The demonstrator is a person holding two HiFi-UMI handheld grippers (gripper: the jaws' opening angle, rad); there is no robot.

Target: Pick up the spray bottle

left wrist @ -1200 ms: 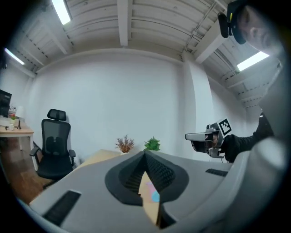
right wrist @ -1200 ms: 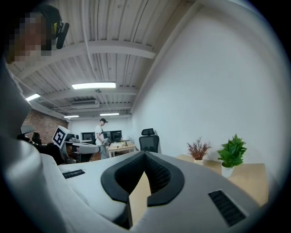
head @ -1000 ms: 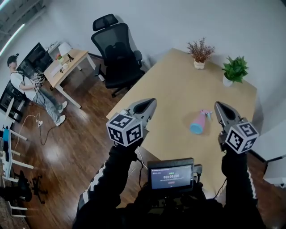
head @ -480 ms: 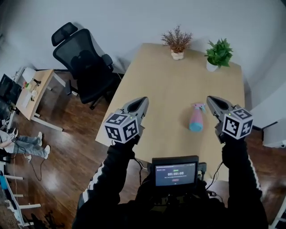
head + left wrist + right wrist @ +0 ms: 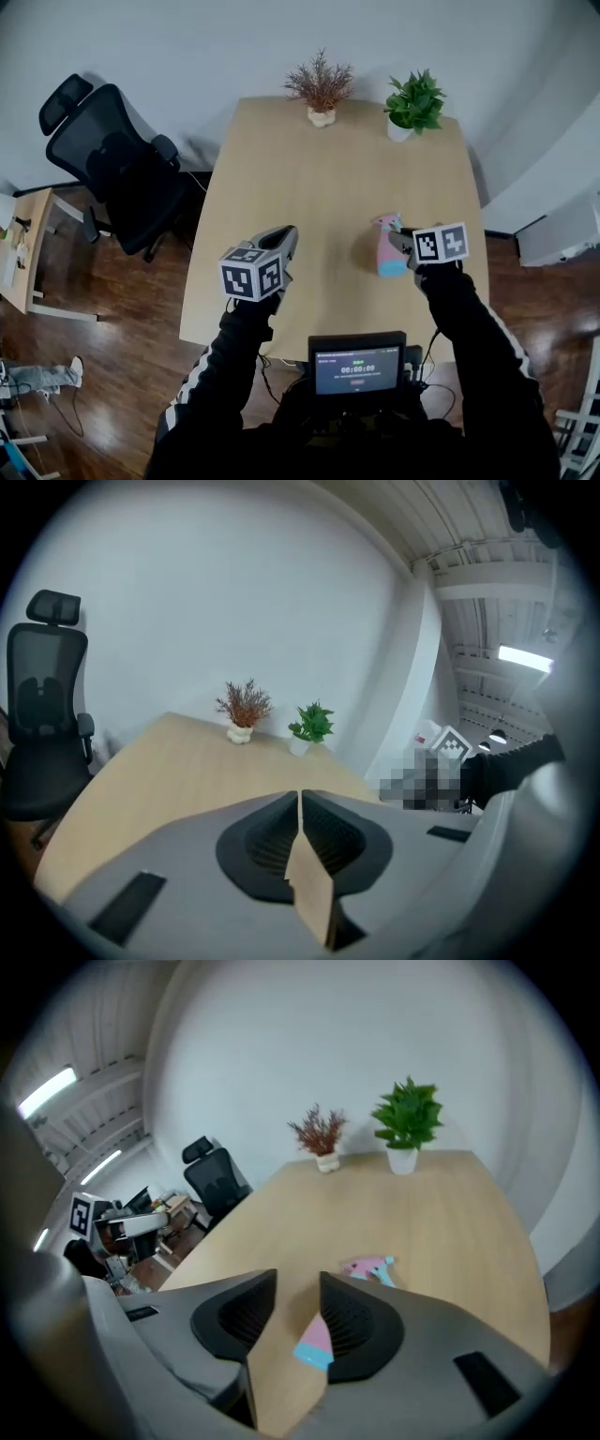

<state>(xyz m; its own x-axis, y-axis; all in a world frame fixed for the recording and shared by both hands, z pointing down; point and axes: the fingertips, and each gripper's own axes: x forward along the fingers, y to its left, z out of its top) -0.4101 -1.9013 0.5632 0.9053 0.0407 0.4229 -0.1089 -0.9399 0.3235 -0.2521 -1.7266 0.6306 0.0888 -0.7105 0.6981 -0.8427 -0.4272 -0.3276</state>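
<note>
Chest screen: a small dark screen unit [image 5: 357, 364] sits at bottom centre of the head view, between the person's two black sleeves with white stripes.
Left gripper: the grey two-jaw left gripper [image 5: 284, 236] with its marker cube is over the near left edge of the table, lower left of centre. Its jaws are pressed together, with nothing between them.
Right gripper: the grey right gripper [image 5: 401, 242] is at right of centre and points toward the frame's left. Its jaws stand a little apart and have just been opening. The pads press on nothing.
Task object: a pink plastic spray bottle [image 5: 389, 251] with a light-blue base and trigger head lies on its side on the table, just beside the right gripper's tips. In the right gripper view its base shows through the gap, partly behind the right-hand jaw. Touching or not, I cannot tell.
Table: a long light-wood table [image 5: 319, 178] runs up the middle of the head view.
Far end, left: dried reddish-brown sprigs in a small white pot [image 5: 321, 89], upright.
Far end, right: a leafy green plant in a white pot [image 5: 412, 103], upright, near the sprigs but apart from them.
Chair: a black mesh office chair with headrest [image 5: 112, 164] stands on dark wood floor [image 5: 103, 375], upper left, off the table's left side.
</note>
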